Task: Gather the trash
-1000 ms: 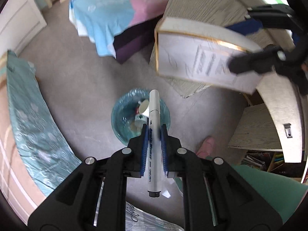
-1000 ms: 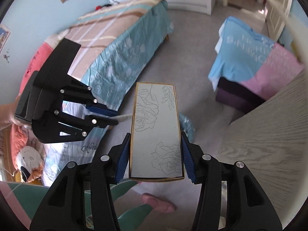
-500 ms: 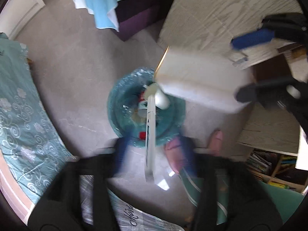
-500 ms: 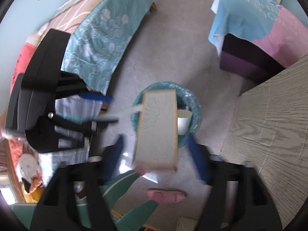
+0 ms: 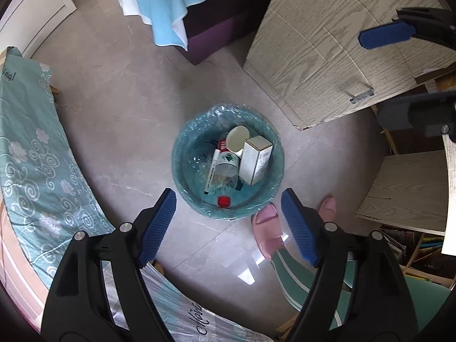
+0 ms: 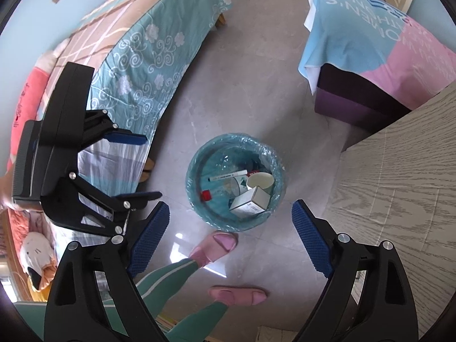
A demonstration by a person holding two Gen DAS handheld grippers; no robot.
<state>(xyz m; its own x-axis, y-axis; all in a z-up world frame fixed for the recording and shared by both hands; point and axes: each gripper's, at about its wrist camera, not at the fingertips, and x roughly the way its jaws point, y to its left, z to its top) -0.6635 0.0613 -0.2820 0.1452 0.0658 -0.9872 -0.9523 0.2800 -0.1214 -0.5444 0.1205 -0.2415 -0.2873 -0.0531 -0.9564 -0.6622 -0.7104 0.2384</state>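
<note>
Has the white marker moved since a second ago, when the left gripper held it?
Yes. The marker has dropped out of the left gripper, whose empty jaws are opening, into the lined trash bin on the floor below.

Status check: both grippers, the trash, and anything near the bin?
Left gripper and right gripper opening, nothing between fingers. White marker pen and white carton box in teal-lined round bin. Pink slipper beside bin.
</note>
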